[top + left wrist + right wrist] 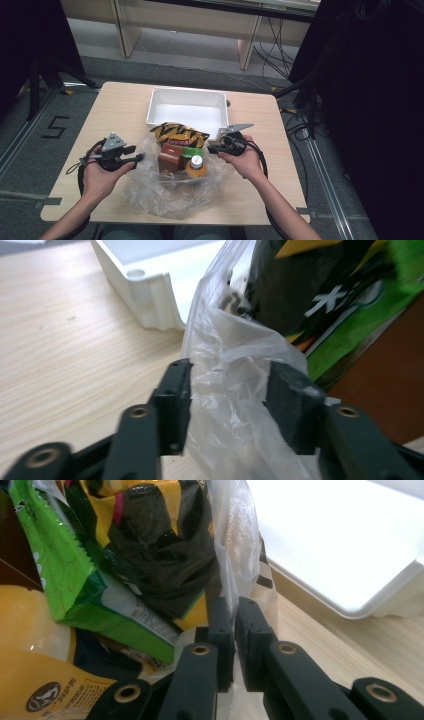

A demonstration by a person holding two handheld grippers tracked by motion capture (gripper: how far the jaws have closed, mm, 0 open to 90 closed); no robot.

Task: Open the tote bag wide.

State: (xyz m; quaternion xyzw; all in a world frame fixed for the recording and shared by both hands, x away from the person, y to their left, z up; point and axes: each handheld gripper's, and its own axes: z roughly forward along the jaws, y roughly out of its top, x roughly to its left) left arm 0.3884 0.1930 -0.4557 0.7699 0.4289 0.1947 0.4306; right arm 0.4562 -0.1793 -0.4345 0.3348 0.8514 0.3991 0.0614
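A clear plastic bag (pixel 170 187) lies on the near middle of the desk (pixel 125 105), holding a black-and-yellow snack packet (pixel 178 133), a green packet (pixel 192 151), a brown box (pixel 170 157) and a small bottle (pixel 196 162). The left gripper (pixel 137 156) is at the bag's left edge, its jaws spread with loose film between them. The right gripper (pixel 212 148) has its jaws pinching the bag's right edge. A white tray (pixel 187 95) sits just beyond the bag.

We see our right gripper (pixel 233 625) pinching the clear plastic bag (pixel 235 535) at its edge, a black-and-yellow snack packet (pixel 155 540) and green packet (pixel 65 570) inside it, the white tray (pixel 350 545) just beyond on the desk (pixel 350 650).
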